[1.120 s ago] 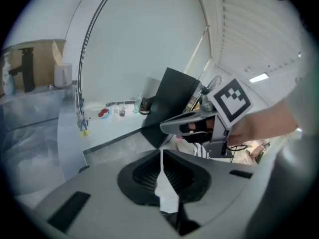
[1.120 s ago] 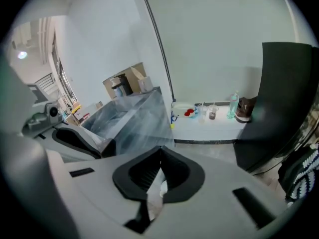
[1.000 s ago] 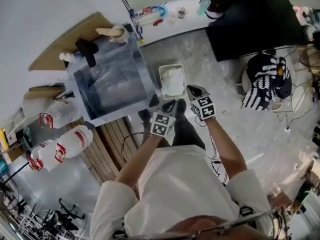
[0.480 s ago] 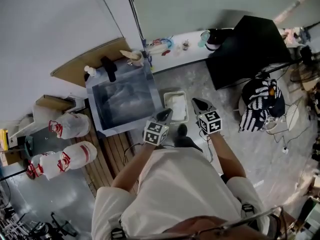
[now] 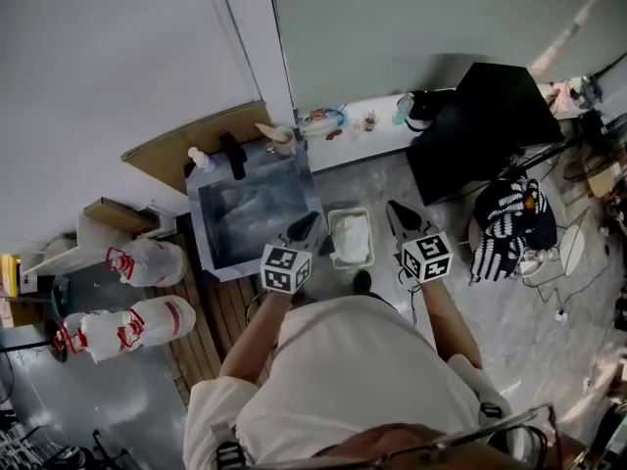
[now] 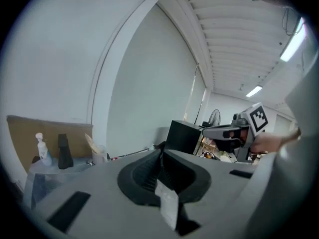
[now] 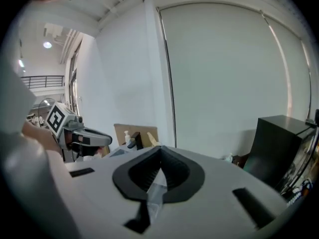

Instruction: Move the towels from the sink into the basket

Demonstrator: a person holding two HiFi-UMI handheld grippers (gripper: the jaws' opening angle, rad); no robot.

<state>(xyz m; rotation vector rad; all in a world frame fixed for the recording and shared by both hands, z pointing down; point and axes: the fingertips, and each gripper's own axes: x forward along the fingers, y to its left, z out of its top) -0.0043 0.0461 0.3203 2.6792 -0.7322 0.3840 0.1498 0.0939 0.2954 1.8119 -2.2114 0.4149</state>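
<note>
sink (image 5: 202,225): the biggest container, a grey basin against the wall with a black faucet (image 5: 233,155) on its back rim. inside there's only a pale streaky sheen, so i can't tell if a towel is in it.
black cabinet (image 5: 480,125): to the right along the same wall, closed faces only, contents not visible.
two white sacks (image 5: 147,262) with red print: on the floor left of the sink, lying on their sides and bulging. what's in them is hidden.
wooden slats (image 5: 230,302): on the floor in front of the sink, partly under the person's left arm.
striped black-and-white bundle (image 5: 505,218): on the floor to the right, well apart from the basket.
basket (image 5: 351,211): a small white rectangular tub on the floor just beside the sink's right side. in the head view it sits between the two grippers.
white towels (image 5: 351,239): bunched inside the basket and filling most of it. that's the only place towels clearly show.
cup (image 5: 279,135): at the sink's back right corner, with a pale stick-like tool standing tilted in it.
soap bottle (image 5: 199,158): upright at the back left corner, near the faucet.
left gripper (image 5: 306,223): jaws pressed together with nothing between them. held in the air over the sink's front right corner.
right gripper (image 5: 394,209): jaws pressed together, empty. held in the air just right of the basket, not touching it.
</note>
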